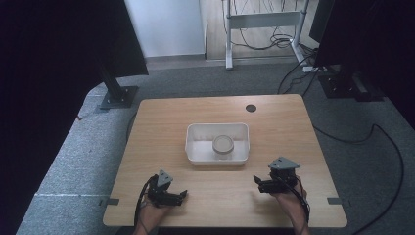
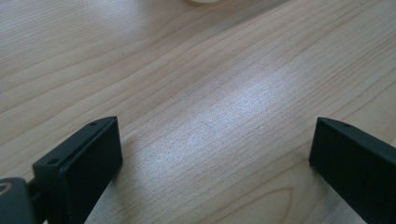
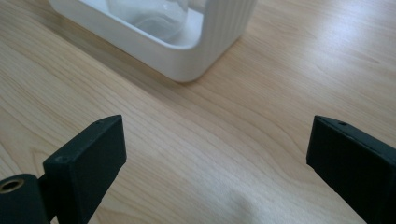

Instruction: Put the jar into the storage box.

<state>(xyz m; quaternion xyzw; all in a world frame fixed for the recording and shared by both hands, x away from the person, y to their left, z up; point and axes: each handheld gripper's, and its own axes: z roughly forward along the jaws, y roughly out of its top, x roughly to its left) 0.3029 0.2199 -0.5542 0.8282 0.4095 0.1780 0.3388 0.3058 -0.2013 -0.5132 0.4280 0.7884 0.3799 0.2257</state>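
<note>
A white tray (image 1: 193,147) holding a clear jar (image 1: 222,145) sits mid-tabletop (image 1: 284,122) on grey carpet (image 1: 73,147); left gripper (image 1: 177,198) and right gripper (image 1: 259,183) rest wide open, empty.

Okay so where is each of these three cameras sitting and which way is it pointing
High view: fixed above the person's side, looking forward and down at the table, white tray and jar; both forearms, left gripper and right gripper show.
Left gripper view: rides the left gripper, looking along its open jaws at bare tabletop.
Right gripper view: rides the right gripper, open jaws facing the tray's corner.
Shared: the high and right gripper views both show tray and jar.
</note>
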